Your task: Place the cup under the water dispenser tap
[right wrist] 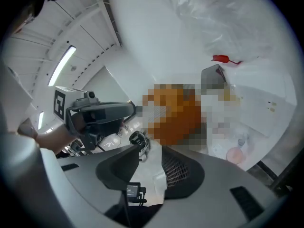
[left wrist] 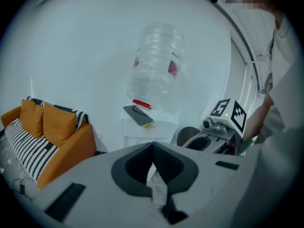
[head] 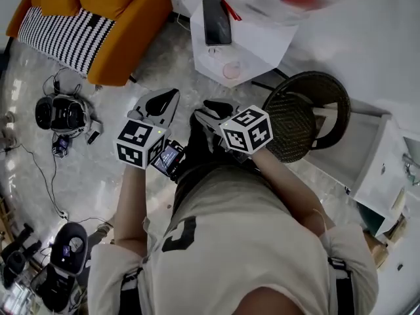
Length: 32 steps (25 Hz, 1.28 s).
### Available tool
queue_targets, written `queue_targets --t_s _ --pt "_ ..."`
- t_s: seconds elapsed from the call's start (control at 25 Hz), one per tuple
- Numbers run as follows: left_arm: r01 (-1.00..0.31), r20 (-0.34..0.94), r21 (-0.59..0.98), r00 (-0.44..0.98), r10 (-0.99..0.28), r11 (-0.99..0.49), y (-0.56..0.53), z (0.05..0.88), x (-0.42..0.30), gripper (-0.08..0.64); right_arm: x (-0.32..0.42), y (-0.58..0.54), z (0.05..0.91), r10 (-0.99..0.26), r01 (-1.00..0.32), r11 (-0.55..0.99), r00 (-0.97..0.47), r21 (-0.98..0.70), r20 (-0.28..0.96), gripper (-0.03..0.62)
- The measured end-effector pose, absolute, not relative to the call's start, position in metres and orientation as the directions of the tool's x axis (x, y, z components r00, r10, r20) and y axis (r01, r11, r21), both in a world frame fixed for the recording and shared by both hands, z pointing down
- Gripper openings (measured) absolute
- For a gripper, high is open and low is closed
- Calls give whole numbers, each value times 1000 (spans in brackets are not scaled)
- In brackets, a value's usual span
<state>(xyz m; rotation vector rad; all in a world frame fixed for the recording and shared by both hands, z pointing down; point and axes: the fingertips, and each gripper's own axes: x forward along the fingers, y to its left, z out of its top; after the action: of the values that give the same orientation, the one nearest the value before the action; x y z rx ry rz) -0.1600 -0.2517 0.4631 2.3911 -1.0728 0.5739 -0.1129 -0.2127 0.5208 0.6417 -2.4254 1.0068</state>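
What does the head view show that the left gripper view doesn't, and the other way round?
Only the head view: the round gadgets on the floor, and the person's torso. Only the left gripper view: the big clear water bottle seen whole from the side; the head view catches just its blurred edge. Both: the orange sofa, the phone, the woven stool and the right gripper.

The left gripper [left wrist: 152, 147] has its jaws closed tip to tip, with nothing between them. Ahead, a clear plastic water bottle [left wrist: 156, 63] sits on a white cabinet [left wrist: 142, 136] beside a black smartphone [left wrist: 137, 114].
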Motion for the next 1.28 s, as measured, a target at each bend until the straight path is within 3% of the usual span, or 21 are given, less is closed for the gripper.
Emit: queue_targets --t_s 0.84,1.28 --pt "-761 477 159 617 -625 -629 -229 409 -123 57 -85 -218 459 -333 -520 654 -850 -550 409 155" --pt "-718 485 127 647 -588 -685 -214 408 -79 57 -39 -217 443 -459 -615 640 -787 -461 413 153"
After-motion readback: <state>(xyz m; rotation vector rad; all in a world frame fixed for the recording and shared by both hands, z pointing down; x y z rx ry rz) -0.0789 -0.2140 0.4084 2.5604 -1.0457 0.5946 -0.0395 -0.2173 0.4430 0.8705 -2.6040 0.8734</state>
